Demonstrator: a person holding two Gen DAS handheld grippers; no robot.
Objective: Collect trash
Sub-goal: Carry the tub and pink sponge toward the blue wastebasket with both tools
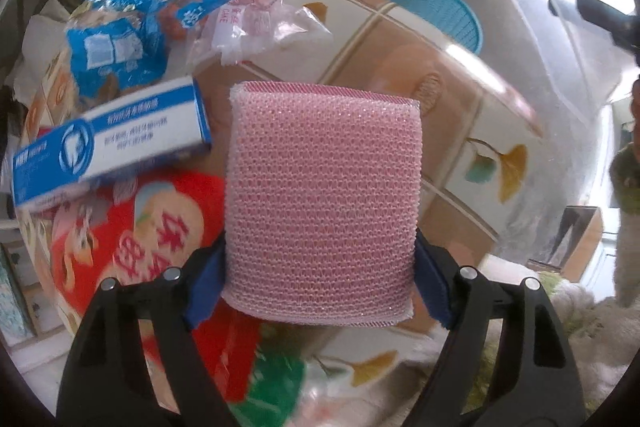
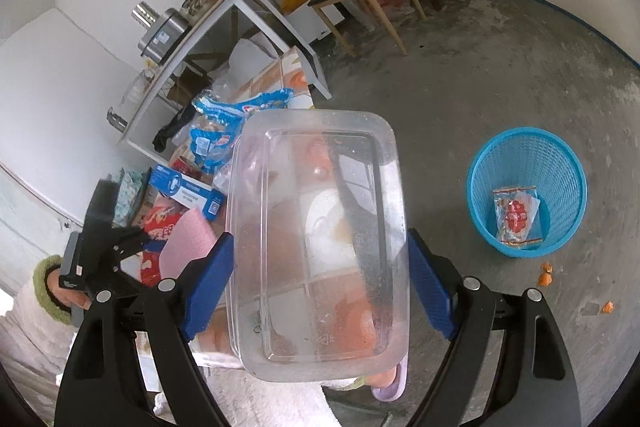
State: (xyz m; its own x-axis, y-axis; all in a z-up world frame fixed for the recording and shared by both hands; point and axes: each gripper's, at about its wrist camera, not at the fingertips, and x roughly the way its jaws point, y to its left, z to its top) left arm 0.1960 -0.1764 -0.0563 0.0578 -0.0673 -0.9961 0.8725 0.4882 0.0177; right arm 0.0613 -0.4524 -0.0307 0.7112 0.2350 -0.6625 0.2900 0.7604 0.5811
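Left wrist view shows the left gripper (image 1: 320, 291) clamped on a pink sponge (image 1: 320, 195) above the table (image 1: 452, 95). Right gripper (image 2: 316, 291) clasps a clear plastic box (image 2: 320, 239). Both pieces look ready for carrying; next comes the blue basket (image 2: 480, 183). Only the right view shows a wrapper (image 2: 516, 215) inside it.

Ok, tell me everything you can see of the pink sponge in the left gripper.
The pink sponge is a rectangular pad wrapped in shiny open mesh, with a darker pink seam along its far edge. It looks soft, clean and undamaged. The left gripper clamps its near end between the blue pads, holding it lifted above the cluttered table. Nothing else touches it.
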